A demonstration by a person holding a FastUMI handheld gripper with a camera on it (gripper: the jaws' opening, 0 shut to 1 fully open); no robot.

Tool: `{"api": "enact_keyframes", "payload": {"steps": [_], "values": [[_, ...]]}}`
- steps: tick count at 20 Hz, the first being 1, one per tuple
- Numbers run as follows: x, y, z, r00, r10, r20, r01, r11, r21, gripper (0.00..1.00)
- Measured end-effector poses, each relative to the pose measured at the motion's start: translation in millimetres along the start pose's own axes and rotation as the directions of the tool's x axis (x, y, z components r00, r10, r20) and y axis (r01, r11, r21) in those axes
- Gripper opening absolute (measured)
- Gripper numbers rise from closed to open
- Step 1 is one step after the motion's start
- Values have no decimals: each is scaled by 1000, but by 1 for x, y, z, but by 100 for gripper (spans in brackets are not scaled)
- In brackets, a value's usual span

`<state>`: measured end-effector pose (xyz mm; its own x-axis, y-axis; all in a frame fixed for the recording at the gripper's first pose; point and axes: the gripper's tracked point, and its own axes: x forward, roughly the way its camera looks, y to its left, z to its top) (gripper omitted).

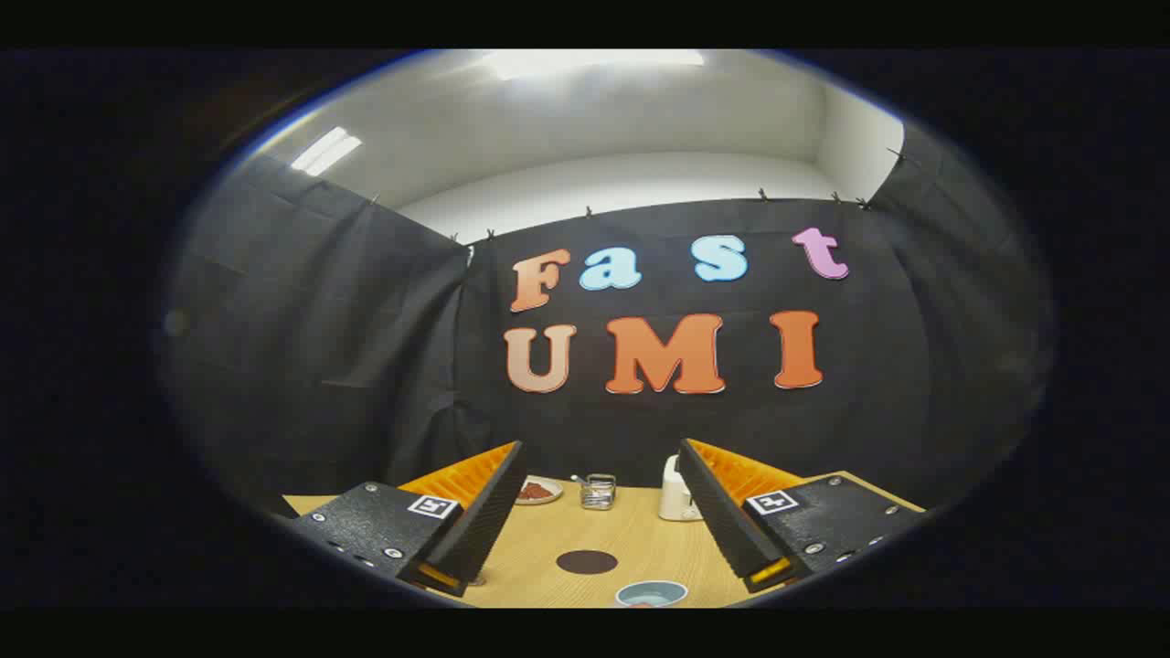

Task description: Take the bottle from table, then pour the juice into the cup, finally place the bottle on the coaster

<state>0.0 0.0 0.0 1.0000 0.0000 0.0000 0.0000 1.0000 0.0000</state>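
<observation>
The gripper (pixel 603 498) is spread wide and grasps nothing, its two fingers hanging above the wooden table (pixel 539 548). Nearest, at six o'clock between the fingers, sits one cup (pixel 651 593), with one dark round coaster (pixel 587 562) just beyond it. Farther off stand one white bottle (pixel 675 493) at one o'clock against the right finger, one glass jar (pixel 598 492) at twelve and one small plate (pixel 537 491) at eleven.

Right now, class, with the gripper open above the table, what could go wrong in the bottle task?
1. The bottle stands partly behind one finger, so the open gripper could knock it over.
2. The cup sits close to the coaster; a poured stream might wet the coaster.
</observation>
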Motion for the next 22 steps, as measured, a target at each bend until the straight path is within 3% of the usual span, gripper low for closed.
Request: {"api": "enact_keyframes", "payload": {"steps": [22], "values": [[6,16,-29,999,11,-35,-11,1000,16,99]]}}
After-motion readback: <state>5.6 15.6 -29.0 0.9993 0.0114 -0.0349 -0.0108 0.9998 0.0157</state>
